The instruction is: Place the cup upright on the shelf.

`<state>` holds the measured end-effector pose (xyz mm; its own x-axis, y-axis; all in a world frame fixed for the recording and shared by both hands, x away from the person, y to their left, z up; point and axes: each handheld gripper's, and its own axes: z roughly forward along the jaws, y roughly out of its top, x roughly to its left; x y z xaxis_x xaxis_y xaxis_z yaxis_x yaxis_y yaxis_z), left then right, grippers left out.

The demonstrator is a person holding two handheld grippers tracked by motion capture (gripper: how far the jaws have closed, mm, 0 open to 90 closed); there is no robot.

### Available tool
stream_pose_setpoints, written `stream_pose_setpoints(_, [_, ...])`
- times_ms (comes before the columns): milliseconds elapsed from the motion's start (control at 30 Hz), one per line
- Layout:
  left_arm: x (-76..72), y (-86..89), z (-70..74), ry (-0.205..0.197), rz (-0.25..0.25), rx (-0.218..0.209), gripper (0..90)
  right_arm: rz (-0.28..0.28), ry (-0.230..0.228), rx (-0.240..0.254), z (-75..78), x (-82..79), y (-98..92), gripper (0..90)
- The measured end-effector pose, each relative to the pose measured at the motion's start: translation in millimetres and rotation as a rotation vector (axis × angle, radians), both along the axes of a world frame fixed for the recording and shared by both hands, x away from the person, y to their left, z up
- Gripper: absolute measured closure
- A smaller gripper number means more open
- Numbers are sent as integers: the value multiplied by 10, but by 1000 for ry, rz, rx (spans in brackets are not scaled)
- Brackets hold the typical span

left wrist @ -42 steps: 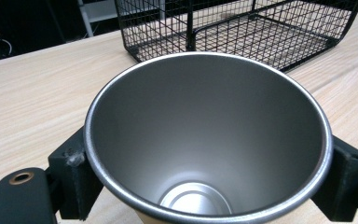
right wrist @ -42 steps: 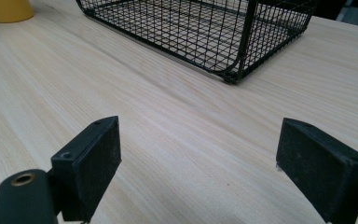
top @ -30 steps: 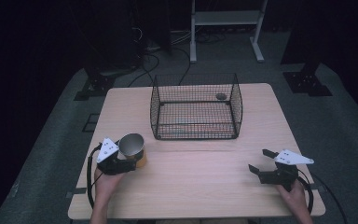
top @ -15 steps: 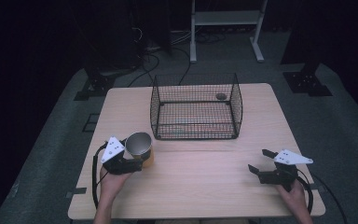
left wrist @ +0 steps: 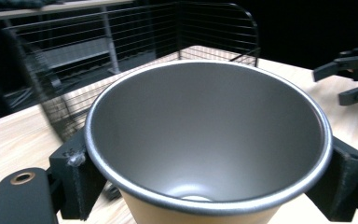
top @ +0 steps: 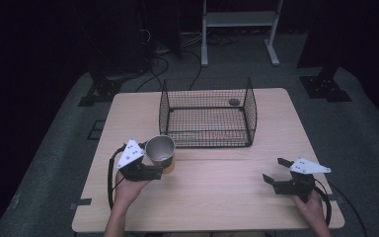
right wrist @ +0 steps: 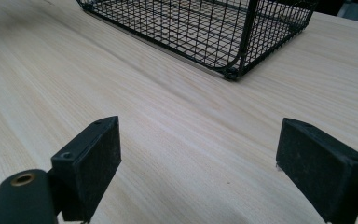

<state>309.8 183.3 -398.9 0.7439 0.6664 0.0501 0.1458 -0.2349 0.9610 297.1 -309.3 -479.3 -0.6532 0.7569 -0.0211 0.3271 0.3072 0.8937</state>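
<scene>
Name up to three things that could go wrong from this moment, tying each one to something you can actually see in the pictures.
1. The left gripper clamps the cup only at its sides, near the rim; the tapered wall could slip between the jaws.
2. The wire basket has tall walls close ahead, so if the cup goes in, it might clip the top wire.
3. The right gripper is open and far off, too distant to catch a dropped cup.

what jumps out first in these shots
A metal cup clamped in the left hand-held gripper, at the table's near left. Behind it a black wire basket stands mid-table. The right hand-held gripper sits open and empty at the near right.
</scene>
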Motion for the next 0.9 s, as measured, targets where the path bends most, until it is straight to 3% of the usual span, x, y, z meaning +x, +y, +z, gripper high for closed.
stream_pose_setpoints(567, [141, -465, 110, 8, -117, 37, 133, 1, 1, 5, 1, 1, -2, 129])
stream_pose_setpoints(900, [237, -607, 152, 22, -154, 31, 134, 6, 0, 9, 1, 3, -7, 129])
